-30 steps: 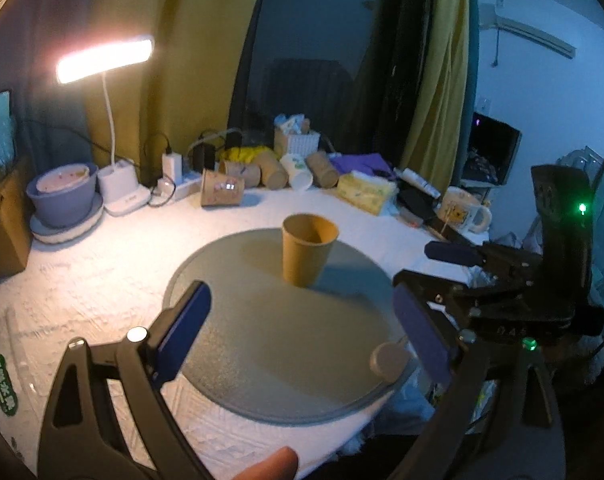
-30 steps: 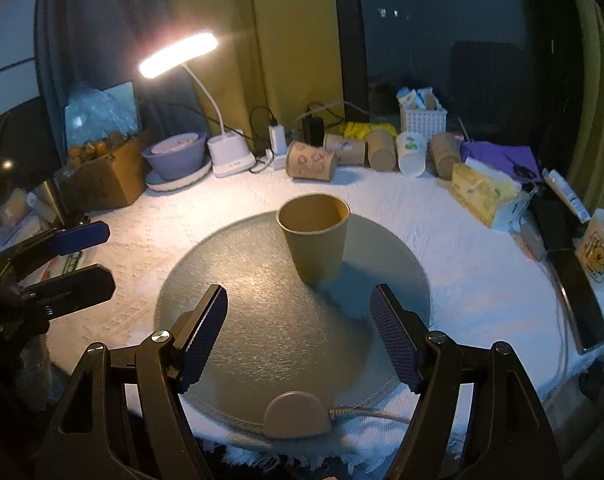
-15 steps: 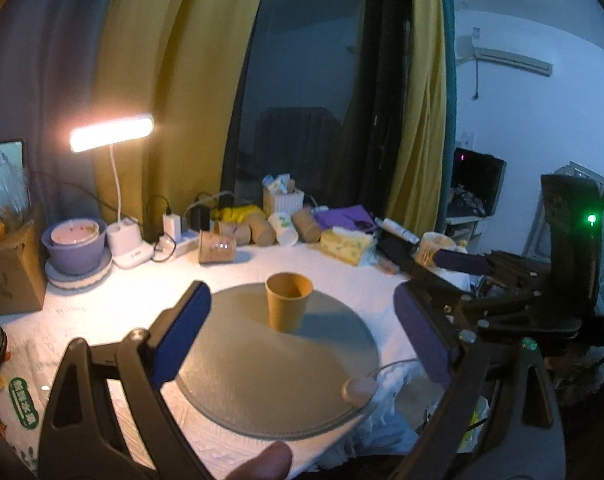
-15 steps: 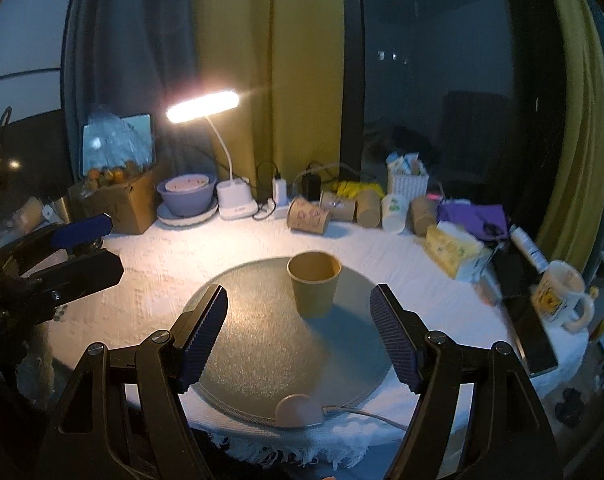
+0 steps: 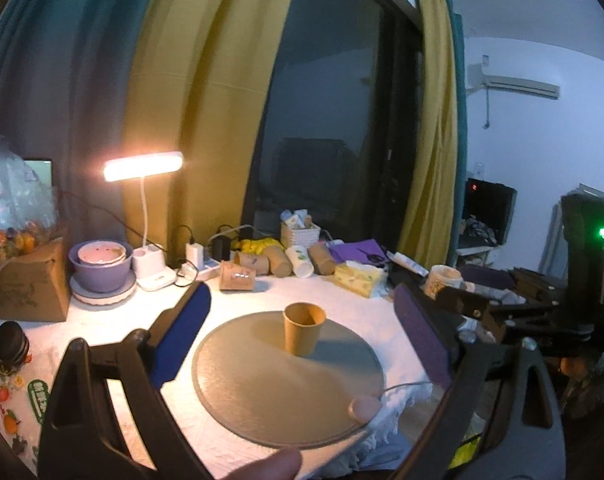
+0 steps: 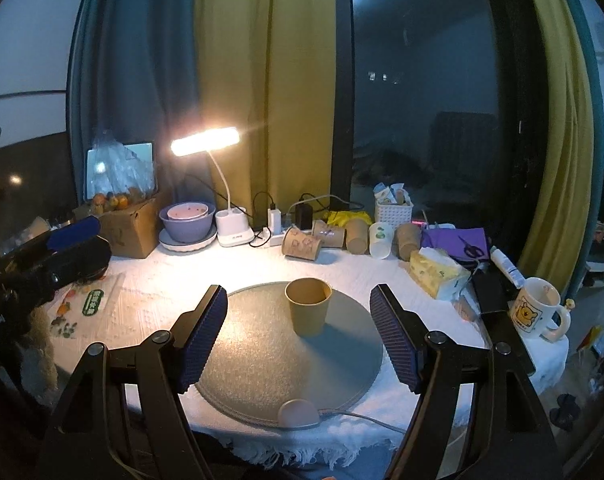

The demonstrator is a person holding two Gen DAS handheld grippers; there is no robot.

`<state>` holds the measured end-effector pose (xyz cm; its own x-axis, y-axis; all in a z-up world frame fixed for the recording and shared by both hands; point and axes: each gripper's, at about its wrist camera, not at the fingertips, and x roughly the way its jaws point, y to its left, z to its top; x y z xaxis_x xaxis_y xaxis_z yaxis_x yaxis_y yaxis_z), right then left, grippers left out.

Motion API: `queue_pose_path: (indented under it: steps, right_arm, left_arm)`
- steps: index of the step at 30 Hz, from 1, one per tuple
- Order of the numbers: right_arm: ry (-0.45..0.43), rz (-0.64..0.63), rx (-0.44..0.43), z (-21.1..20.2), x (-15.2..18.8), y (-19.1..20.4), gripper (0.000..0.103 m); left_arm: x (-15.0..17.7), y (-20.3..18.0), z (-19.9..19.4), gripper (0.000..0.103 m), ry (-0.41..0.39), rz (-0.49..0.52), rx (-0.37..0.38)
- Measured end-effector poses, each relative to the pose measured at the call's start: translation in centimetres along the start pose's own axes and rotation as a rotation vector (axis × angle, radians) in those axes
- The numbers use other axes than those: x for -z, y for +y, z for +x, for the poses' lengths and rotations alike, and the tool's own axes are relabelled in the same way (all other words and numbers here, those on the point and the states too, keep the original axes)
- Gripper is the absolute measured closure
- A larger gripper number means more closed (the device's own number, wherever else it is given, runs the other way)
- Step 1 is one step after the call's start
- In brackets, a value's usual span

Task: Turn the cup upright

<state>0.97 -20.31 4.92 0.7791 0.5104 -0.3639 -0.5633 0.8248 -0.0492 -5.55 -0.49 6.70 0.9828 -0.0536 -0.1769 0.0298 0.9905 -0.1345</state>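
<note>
My right tongs [image 6: 297,336] are spread wide with nothing between the ribbed blue pads, and my left tongs [image 5: 302,340] are just as wide and just as empty. Both are held level and pulled back from the table [image 6: 149,292], pointing at its middle. Beyond the tips, well apart from either pair, the brown paper cup [image 6: 308,306] stands upright, mouth up, on the round grey mat [image 6: 253,360]. I judge the flip done. The risk now is my own reach: going back in could clip the light cup and topple it. A wide swing could also catch the paper cups lying on their sides [image 6: 302,243] by the lit desk lamp [image 6: 204,141].
</note>
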Motion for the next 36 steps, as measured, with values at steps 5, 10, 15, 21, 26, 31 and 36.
queue_pose_path:
  steps: [5,10,15,21,26,31,36]
  right_arm:
    - [-0.006,-0.018,-0.006,0.1,-0.1,0.7,0.026]
    - [0.000,-0.024,-0.007,0.2,-0.1,0.9,0.026]
    - [0.003,-0.020,-0.008,0.4,0.0,1.0,0.026]
    - [0.010,-0.018,-0.008,0.6,0.2,1.1,0.026]
    - [0.011,-0.017,-0.008,0.6,0.2,1.1,0.026]
    - [0.009,-0.015,-0.008,0.6,0.1,1.0,0.026]
    - [0.009,-0.010,-0.007,0.6,0.4,1.0,0.026]
  left_arm:
    - [0.4,0.2,-0.1,0.009,0.001,0.004,-0.041]
    - [0.7,0.6,-0.2,0.009,0.004,-0.010,-0.044]
    - [0.9,0.8,0.0,0.009,0.018,-0.024,-0.045]
    - [1.1,0.7,0.0,0.009,0.023,-0.025,-0.039]
    - [1.1,0.6,0.1,0.009,0.026,-0.023,-0.033]
    - [1.1,0.6,0.1,0.009,0.027,-0.022,-0.034]
    - [1.2,0.4,0.1,0.009,0.027,-0.021,-0.031]
